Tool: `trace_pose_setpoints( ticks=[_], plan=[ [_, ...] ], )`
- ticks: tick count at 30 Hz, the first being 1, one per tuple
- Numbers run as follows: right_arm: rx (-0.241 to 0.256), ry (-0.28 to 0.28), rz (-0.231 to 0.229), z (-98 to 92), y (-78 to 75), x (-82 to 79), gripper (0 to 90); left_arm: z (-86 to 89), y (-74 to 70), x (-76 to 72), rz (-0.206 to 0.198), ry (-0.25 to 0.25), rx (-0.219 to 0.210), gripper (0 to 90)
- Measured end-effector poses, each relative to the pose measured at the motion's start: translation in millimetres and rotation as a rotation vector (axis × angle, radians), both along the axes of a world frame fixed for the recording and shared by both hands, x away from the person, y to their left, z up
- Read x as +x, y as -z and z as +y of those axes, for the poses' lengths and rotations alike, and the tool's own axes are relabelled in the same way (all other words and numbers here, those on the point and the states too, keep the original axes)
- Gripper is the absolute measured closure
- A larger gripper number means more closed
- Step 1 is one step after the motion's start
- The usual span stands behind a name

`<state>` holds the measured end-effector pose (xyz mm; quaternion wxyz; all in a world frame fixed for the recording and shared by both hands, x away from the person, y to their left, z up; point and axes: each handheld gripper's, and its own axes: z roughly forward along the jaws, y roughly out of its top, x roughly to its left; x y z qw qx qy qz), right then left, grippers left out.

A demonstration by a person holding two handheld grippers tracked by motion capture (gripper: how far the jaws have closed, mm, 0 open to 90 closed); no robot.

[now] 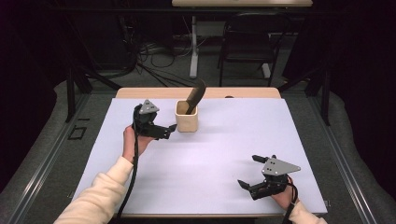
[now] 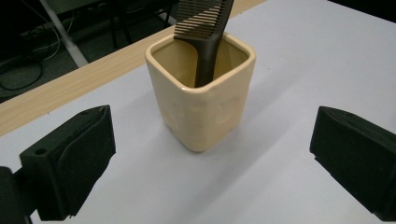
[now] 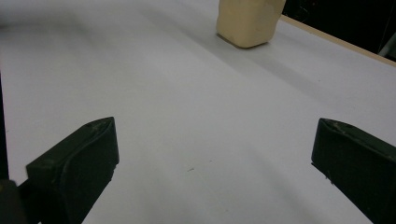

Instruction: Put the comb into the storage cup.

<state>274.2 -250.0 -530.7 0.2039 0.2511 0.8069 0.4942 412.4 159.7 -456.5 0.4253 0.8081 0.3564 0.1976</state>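
Comb point(image 2: 204, 32) stands upright in the cream cup point(image 2: 203, 100), which sits just ahead of my left gripper point(image 1: 164, 131), close to its spread jaws but untouched by them. My right gripper point(image 1: 248, 171) rests well apart from the cup, jaws wide and holding nothing. I judge the placing done, the comb already in; only drawing both hands back seems left.

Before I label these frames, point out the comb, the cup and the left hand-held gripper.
comb point(image 2: 208, 42), left gripper view, on its dark handle.
cup point(image 2: 205, 112), left gripper view, on its front wall.
left hand-held gripper point(image 1: 172, 130), high view, between its fingertips.
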Motion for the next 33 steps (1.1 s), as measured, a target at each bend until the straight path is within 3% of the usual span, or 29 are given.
trace_pose_setpoints(
  ticks=[6,13,33],
  plan=[
    [-0.003,-0.001,0.003,0.1,0.3,0.3,0.2,8.6,3.0,-13.6,-0.012,-0.007,0.01,0.2],
    [-0.001,-0.002,0.006,0.3,0.3,0.2,0.2,16.9,5.5,-28.8,-0.034,-0.02,-0.017,0.2],
    [-0.009,-0.001,0.008,0.9,0.5,-0.4,0.2,39.6,20.0,-68.5,-0.03,-0.056,-0.024,0.2]
  ],
)
